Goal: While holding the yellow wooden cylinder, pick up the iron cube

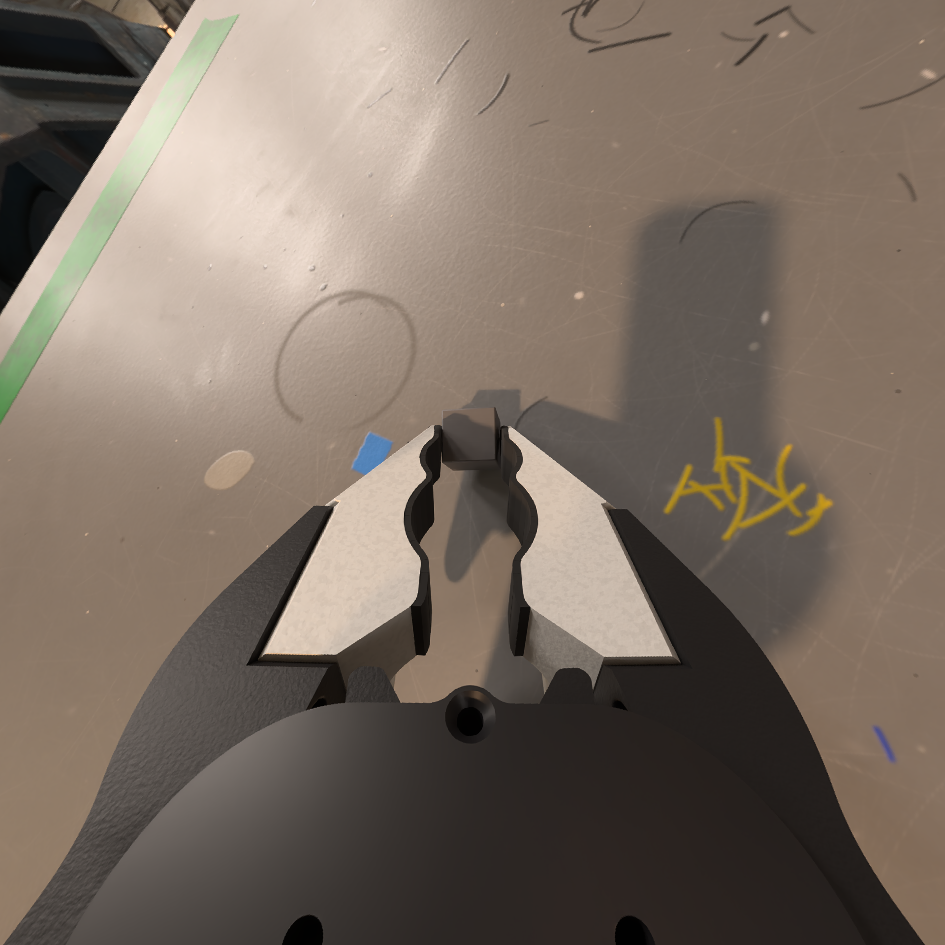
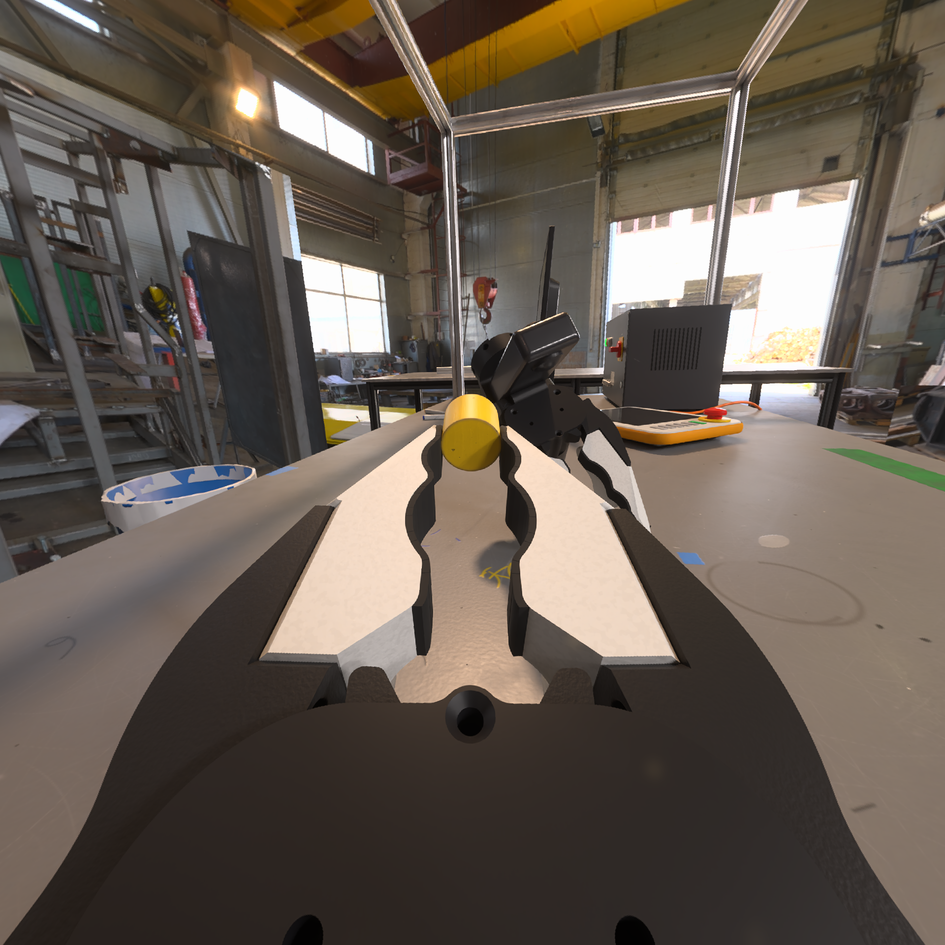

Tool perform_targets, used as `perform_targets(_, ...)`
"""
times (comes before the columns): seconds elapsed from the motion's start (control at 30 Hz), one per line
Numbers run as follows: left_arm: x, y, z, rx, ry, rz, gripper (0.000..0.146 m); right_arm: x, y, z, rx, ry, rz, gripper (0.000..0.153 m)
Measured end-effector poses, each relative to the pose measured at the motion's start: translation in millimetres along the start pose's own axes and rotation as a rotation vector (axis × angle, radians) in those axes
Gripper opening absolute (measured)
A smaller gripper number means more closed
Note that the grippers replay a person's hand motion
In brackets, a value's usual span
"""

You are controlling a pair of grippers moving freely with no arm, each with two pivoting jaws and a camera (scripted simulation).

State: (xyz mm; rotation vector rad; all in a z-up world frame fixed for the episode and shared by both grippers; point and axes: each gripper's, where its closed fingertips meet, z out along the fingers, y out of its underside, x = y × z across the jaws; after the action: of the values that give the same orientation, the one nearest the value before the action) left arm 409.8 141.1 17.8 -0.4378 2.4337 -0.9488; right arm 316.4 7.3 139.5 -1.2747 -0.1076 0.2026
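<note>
In the left wrist view, my left gripper is shut on the small grey iron cube, which sits between the two fingertips just over the grey table. In the right wrist view, my right gripper is shut on the yellow wooden cylinder and holds it lying crosswise, above the table. The left gripper's black body shows just beyond the cylinder, fingers pointing down at the table. The cube is hidden in that view.
A dark control box and an orange pendant stand at the table's far end. A white and blue bucket sits off the left edge. Green tape runs along a table edge. Metal frame posts rise behind.
</note>
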Motion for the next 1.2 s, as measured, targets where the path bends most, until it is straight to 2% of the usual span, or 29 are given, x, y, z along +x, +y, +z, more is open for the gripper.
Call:
perform_targets(0.17, -4, 3, 0, -0.041, -0.072, 0.039, 0.022, 1, -1, -1, 0.006, 0.001, 0.008, 0.021)
perform_targets(0.3, -8, 5, 2, -0.078, -0.062, 0.002, 0.022, 1, -2, -2, 0.015, 0.009, -0.004, 0.021)
perform_targets(0.63, -20, 8, 5, -0.143, -0.103, 0.052, 0.023, 2, 0, 0, 0.0, 0.001, 0.014, 0.021)
perform_targets(0.9, -23, 10, 8, -0.218, -0.081, -0.017, 0.023, 2, -1, 0, 0.004, 0.003, 0.012, 0.021)
perform_targets(1.07, -26, 11, 7, -0.204, -0.102, -0.059, 0.022, 2, 0, 0, -0.001, 0.003, 0.013, 0.021)
perform_targets(1.2, -37, 2, -12, -0.187, -0.08, -0.087, 0.022, 2, 0, 0, 0.002, 0.005, 0.009, 0.021)
